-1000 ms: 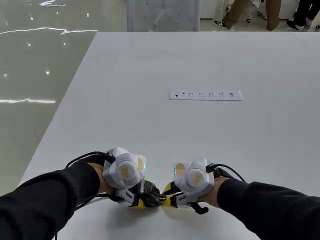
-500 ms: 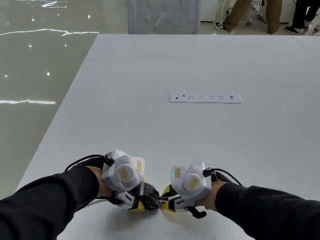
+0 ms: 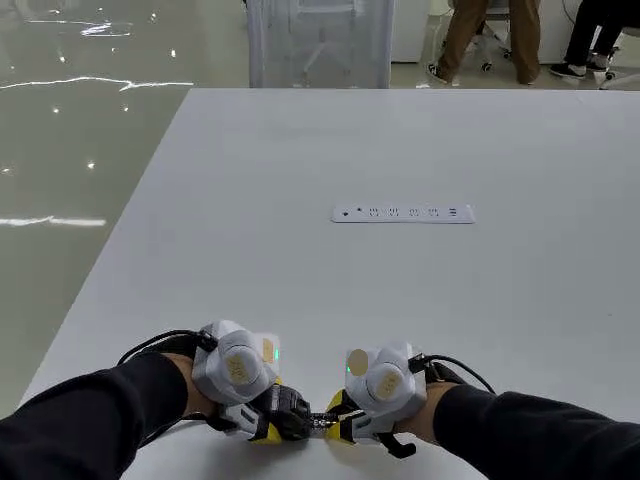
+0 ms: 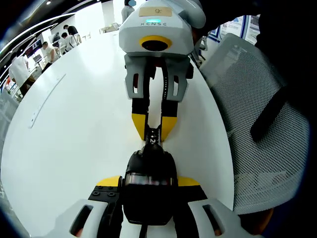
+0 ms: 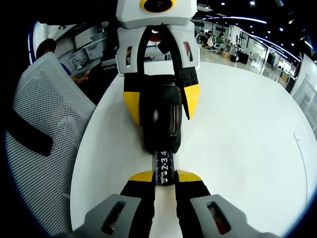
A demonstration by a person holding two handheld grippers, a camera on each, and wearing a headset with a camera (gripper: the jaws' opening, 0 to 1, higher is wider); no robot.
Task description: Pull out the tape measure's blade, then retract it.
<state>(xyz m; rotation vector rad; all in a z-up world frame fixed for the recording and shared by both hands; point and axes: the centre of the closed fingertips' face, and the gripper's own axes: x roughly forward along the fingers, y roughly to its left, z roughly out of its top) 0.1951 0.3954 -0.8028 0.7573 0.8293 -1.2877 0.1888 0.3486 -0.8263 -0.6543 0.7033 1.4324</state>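
Left jaws: the left gripper (image 4: 148, 182) is clamped on the black case of the tape measure (image 4: 148, 191), with one yellow tip on each flank.
Right jaws: the right gripper (image 5: 164, 177) is pinched on the blade (image 5: 164, 167), which runs straight between its tips with the figures 2, 3 and 4 showing.
Between the jaws: a short stretch of blade runs from the case mouth to the right tips. The two pairs of jaws point at each other, near but apart.
Just changed: compared with the head view a second ago, the grippers stand a touch wider apart and a thin link shows between them. The gain is small.
Meaning for the task: I judge the pull-out as barely begun. Most of the blade is likely still inside the case, and retracting comes after.
Camera, not things: the power strip (image 3: 402, 213) sits lower in the picture than before. The whole view has tipped, so it has not moved on the table (image 3: 300, 150).
Beyond the jaws: the strip lies well ahead of both grippers. A mesh chair (image 4: 257, 114) stands off the table's near edge, beside them.
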